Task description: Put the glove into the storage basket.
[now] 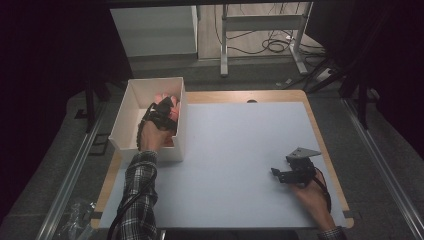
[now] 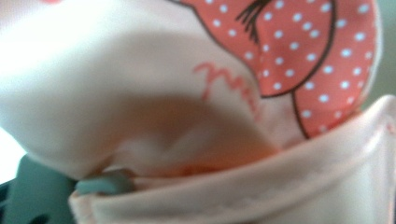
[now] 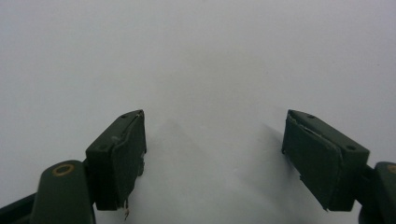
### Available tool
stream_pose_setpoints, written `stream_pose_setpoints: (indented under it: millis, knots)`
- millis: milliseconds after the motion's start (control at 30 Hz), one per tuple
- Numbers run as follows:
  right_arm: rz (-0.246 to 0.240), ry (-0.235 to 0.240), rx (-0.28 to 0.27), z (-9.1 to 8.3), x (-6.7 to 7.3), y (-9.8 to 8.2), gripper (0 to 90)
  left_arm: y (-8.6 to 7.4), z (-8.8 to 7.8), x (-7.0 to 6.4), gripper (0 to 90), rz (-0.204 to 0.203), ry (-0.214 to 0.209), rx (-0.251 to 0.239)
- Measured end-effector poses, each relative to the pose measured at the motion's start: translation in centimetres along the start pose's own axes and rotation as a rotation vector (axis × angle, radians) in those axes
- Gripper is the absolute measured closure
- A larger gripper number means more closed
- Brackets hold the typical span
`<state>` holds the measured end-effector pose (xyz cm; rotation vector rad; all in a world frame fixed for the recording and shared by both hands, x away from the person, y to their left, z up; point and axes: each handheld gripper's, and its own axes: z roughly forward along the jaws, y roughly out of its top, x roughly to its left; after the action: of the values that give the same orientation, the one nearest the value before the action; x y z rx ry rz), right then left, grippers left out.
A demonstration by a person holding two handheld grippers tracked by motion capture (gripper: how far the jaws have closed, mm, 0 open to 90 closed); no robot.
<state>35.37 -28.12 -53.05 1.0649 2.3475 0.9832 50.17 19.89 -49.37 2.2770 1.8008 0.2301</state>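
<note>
White box (image 1: pixel 131 107), dotted pink cloth (image 2: pixel 299 51) close-up

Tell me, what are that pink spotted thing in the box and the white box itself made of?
The pink spotted thing looks like soft woven or knit cloth, matte: it folds and has a stitched hem, probably cotton. The white box looks like thin, stiff board or foam sheet, matte, with flat walls and sharp edges; which one is unclear.

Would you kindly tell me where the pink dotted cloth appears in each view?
High view: pink dotted cloth sits upper left, inside the white box, under the left gripper.
Left gripper view: it is pressed close to the camera, dots upper right.
Right gripper view: not in it.
Shared landmark: the cloth's pink fabric.
</note>
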Motion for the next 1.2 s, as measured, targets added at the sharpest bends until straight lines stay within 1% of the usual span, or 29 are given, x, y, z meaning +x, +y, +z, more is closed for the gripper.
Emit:
stream_pose_setpoints:
  millis: [100,133,200,233,267,300,333,367,400,433,500,533,600,633,667,700,733,767,800,833,900,933,967,1000,1033,1100,1133,1167,1200]
  knots:
    - [0.000,0.000,0.000,0.0,0.0,0.0,22.1,-0.2,-0.7,0.4,12.2,-0.008,-0.013,-0.009]
    - [0.000,0.000,0.000,0.0,0.0,0.0,22.1,-0.2,-0.7,0.4,12.0,-0.008,-0.013,-0.009]
    - [0.000,0.000,0.000,0.0,0.0,0.0,22.1,-0.3,-1.1,0.5,11.5,-0.015,-0.024,-0.026]
    - [0.000,0.000,0.000,0.0,0.0,0.0,22.1,-0.4,-1.6,0.6,10.5,-0.016,-0.032,-0.039]
    - [0.000,0.000,0.000,0.0,0.0,0.0,22.1,-0.4,-1.6,0.6,9.6,-0.016,-0.032,-0.039]
    - [0.000,-0.001,0.000,0.0,0.0,0.0,22.1,-0.5,-2.0,0.7,8.6,-0.018,-0.051,-0.045]
    - [0.000,-0.001,0.000,0.0,0.0,0.0,22.1,-0.5,-2.0,0.7,7.3,-0.018,-0.051,-0.045]
    - [0.000,-0.001,0.000,0.0,0.0,0.0,22.1,-0.6,-2.2,0.7,4.9,-0.025,-0.064,-0.052]
    - [0.000,-0.001,0.000,0.0,0.0,0.0,22.1,-0.6,-2.4,0.8,4.9,-0.020,-0.072,-0.050]
    - [0.000,-0.001,0.000,0.0,0.0,0.0,22.1,-0.7,-2.6,0.7,4.2,-0.026,-0.080,-0.062]
    - [0.000,0.000,0.000,0.0,0.0,0.0,22.1,-0.8,-3.0,0.8,3.4,-0.013,-0.091,-0.069]
    - [0.001,0.000,0.000,0.0,0.0,0.0,22.1,-0.9,-3.2,0.8,3.1,-0.010,-0.089,-0.077]
    - [0.001,0.000,0.000,0.0,0.0,0.0,22.1,-1.1,-3.4,0.7,5.6,-0.007,-0.067,-0.095]
    - [0.002,0.000,-0.001,0.0,0.0,0.0,22.1,-1.1,-3.5,0.8,8.4,-0.003,-0.054,-0.096]
    - [0.000,-0.001,0.000,0.0,0.0,0.0,22.1,-1.2,-3.6,0.8,12.0,-0.006,-0.051,-0.101]
    - [0.002,0.000,0.000,0.0,0.0,0.0,22.1,-1.2,-3.6,0.8,21.0,-0.007,-0.062,-0.107]
    - [0.002,0.000,0.000,0.0,0.0,0.0,22.1,-1.2,-3.6,0.8,25.5,-0.007,-0.062,-0.107]
    - [0.000,0.000,0.000,0.0,0.0,0.0,22.1,-1.2,-3.7,0.7,25.5,-0.007,-0.072,-0.117]
    - [0.000,-0.001,0.000,0.0,0.0,0.0,22.1,-1.2,-3.8,0.7,32.4,-0.011,-0.077,-0.127]
    - [0.000,-0.001,0.000,0.0,0.0,0.0,22.1,-1.2,-4.0,0.8,36.4,-0.013,-0.080,-0.136]
    - [0.000,-0.001,0.000,0.0,0.0,0.0,22.1,-1.1,-4.2,0.8,40.5,-0.032,-0.088,-0.176]
    - [-0.001,-0.001,0.000,0.0,0.0,0.0,22.0,-1.0,-4.3,0.8,40.8,-0.030,-0.086,-0.185]
    - [0.000,-0.001,0.000,0.0,0.0,0.0,22.1,-0.9,-4.3,0.9,40.9,-0.044,-0.083,-0.219]
    - [0.000,-0.001,0.000,0.0,0.0,0.0,22.1,-0.9,-4.3,0.9,40.8,-0.044,-0.083,-0.219]
    - [0.000,-0.001,0.000,0.0,0.0,0.0,22.1,-0.7,-4.1,1.0,40.8,-0.046,-0.097,-0.225]
    - [0.002,0.000,0.000,0.0,0.0,0.0,22.1,-0.5,-3.2,0.9,37.3,-0.045,-0.090,-0.216]
    - [0.002,0.000,0.000,0.0,0.0,0.0,22.1,-0.5,-3.2,0.9,36.2,-0.045,-0.090,-0.216]
    - [0.002,0.000,-0.001,0.0,0.0,0.0,22.1,-0.5,-2.8,0.9,33.8,-0.050,-0.100,-0.212]
    - [0.002,0.000,-0.001,0.0,0.0,0.0,22.1,-0.4,-2.5,0.9,33.8,-0.050,-0.105,-0.207]
